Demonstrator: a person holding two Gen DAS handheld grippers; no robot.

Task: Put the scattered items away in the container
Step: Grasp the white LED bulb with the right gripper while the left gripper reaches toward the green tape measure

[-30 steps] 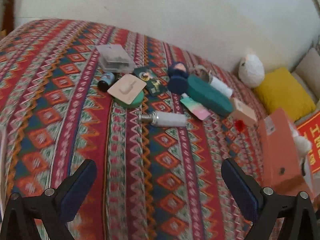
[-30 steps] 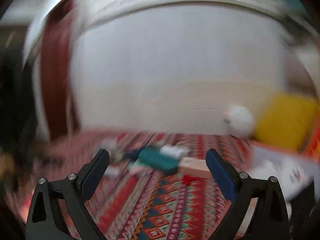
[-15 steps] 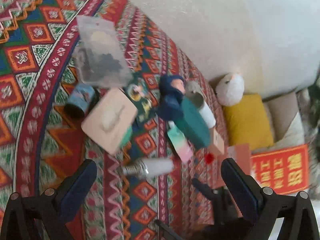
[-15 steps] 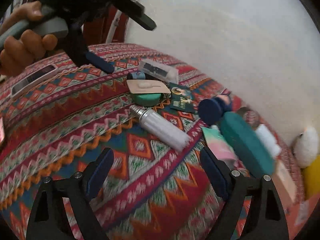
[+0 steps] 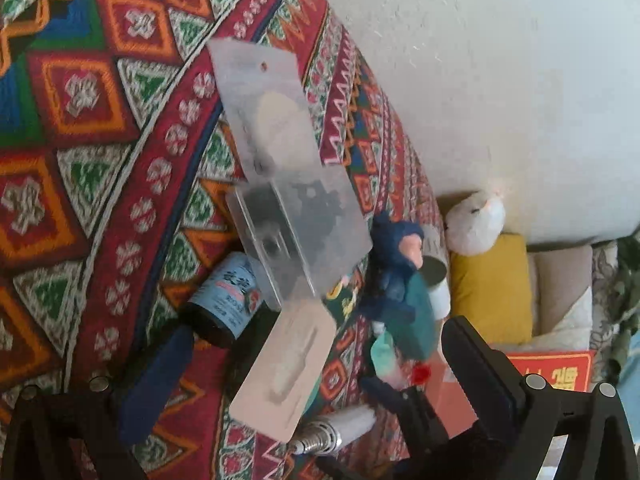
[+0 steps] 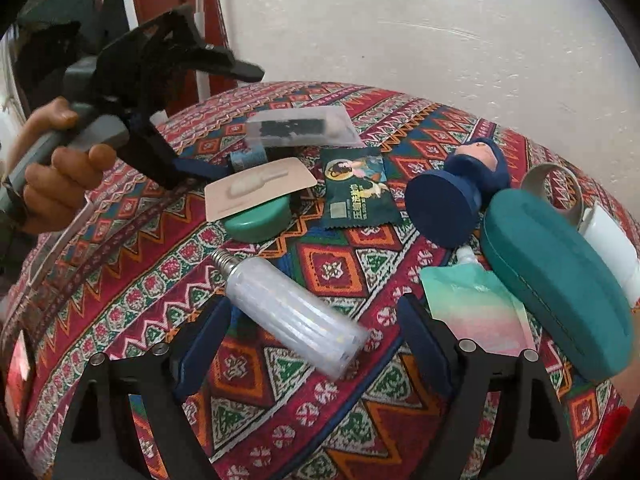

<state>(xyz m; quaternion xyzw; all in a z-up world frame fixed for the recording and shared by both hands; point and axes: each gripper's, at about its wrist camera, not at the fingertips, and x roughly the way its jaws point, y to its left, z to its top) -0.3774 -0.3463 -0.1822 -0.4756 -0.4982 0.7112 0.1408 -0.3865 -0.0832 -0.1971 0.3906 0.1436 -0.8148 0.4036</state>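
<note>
**A:** So, what is sitting in front of the two grippers?

**B:** The right gripper [image 6: 312, 332] is holding its jaws wide apart and empty, and a white LED bulb [image 6: 288, 308] is lying slantwise between them on the patterned cloth [image 6: 140, 280]. The left gripper [image 5: 316, 376], jaws also apart and empty, is hovering over a flat pink blister card [image 5: 286, 372] with a small dark bottle [image 5: 224, 300] just beyond its left jaw.

**B:** The container is probably the orange box [image 5: 452, 396], partly hidden behind the left gripper's right jaw.

**A:** What is likely to go wrong?

**B:** The bulb is round and smooth, so it is risking rolling or squirting out if pinched off-centre. The card is resting on a green tin [image 6: 258, 220]; jaws closing there may be nudging both. The two grippers are working close together and could collide.
</note>
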